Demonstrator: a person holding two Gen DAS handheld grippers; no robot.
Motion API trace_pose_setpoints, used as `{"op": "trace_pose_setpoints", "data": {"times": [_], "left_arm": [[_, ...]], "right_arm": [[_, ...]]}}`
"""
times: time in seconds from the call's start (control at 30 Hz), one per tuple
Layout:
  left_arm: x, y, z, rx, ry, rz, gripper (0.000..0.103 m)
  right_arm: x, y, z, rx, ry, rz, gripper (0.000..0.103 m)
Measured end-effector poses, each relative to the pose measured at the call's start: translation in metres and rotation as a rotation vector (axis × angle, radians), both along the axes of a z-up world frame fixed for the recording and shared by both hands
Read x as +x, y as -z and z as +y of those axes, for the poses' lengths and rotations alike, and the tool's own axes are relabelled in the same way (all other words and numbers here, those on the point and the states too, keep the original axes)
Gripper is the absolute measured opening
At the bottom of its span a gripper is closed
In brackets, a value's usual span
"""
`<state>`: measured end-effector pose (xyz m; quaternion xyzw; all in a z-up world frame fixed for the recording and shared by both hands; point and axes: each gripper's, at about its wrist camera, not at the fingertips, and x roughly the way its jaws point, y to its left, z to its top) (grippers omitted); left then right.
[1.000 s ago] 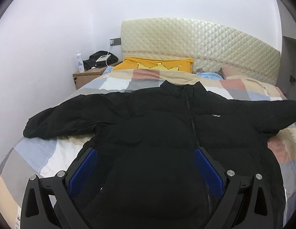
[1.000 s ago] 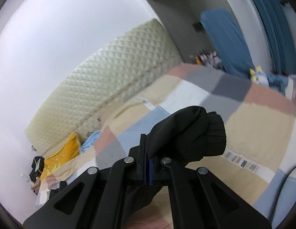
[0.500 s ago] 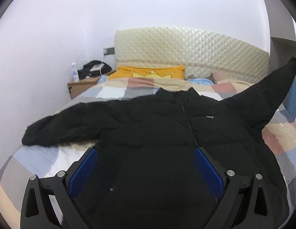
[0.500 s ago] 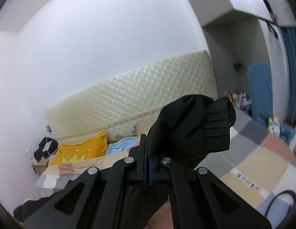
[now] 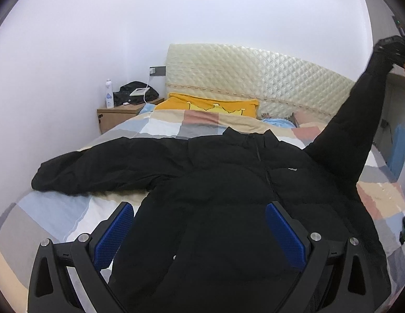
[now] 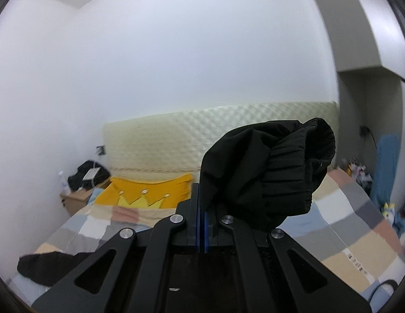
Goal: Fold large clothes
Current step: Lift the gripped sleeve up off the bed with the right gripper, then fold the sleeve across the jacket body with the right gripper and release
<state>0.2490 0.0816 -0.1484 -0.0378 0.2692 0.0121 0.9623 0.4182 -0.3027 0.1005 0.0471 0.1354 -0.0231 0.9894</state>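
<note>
A black puffer jacket (image 5: 228,182) lies front up across the patchwork bed (image 5: 46,216), collar toward the headboard. Its left sleeve (image 5: 98,167) rests flat on the quilt. The right sleeve (image 5: 353,120) is stretched up into the air, and its ribbed cuff (image 6: 283,180) bunches just beyond my right gripper (image 6: 202,224), which is shut on the sleeve fabric. My left gripper (image 5: 200,232) hovers open over the jacket's lower body, blue pads (image 5: 113,232) wide apart with nothing gripped. The other sleeve end (image 6: 46,268) shows low in the right wrist view.
A quilted cream headboard (image 5: 254,78) and a yellow crown pillow (image 5: 207,105) stand at the bed's far end. A wooden nightstand (image 5: 116,117) with a white bottle (image 5: 109,97) and black items sits at the left wall. Blue items and clutter (image 6: 385,172) line the right side.
The right gripper has lifted the right sleeve off the quilt and high into the air while rolling level. The left gripper has drifted slightly and stayed open.
</note>
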Motion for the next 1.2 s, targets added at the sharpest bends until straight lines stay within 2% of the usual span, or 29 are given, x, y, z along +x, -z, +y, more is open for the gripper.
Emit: {"op": "trace_pose_setpoints", "data": {"times": [0.07,0.17,0.33,0.47,0.6,0.93,1.07,1.2], "left_arm": [[-0.005,-0.001,0.007,-0.014,-0.011,-0.008,0.102],[-0.015,-0.008,0.015,-0.084,0.002,-0.035,0.102],[-0.018,-0.012,0.019,-0.063,-0.017,-0.055,0.102],[-0.013,-0.007,0.025,-0.139,-0.032,-0.02,0.102],[-0.01,0.002,0.037,-0.113,-0.102,-0.025,0.102],[0.01,0.026,0.081,-0.191,-0.215,0.041,0.102],[0.017,0.032,0.082,-0.153,-0.238,0.061,0.102],[0.024,0.038,0.08,-0.164,-0.206,0.083,0.102]], "right_arm": [[0.005,0.005,0.028,-0.046,-0.032,0.001,0.002],[0.009,0.022,0.065,-0.073,-0.079,-0.002,0.002],[0.023,0.058,0.131,-0.091,-0.173,0.038,0.002],[0.032,0.092,0.191,-0.155,-0.262,0.063,0.002],[0.043,0.144,0.247,-0.151,-0.351,0.121,0.002],[0.071,0.257,0.313,-0.123,-0.466,0.293,0.002],[0.078,0.296,0.322,-0.099,-0.493,0.355,0.004],[0.087,0.331,0.324,-0.08,-0.511,0.442,0.005]]}}
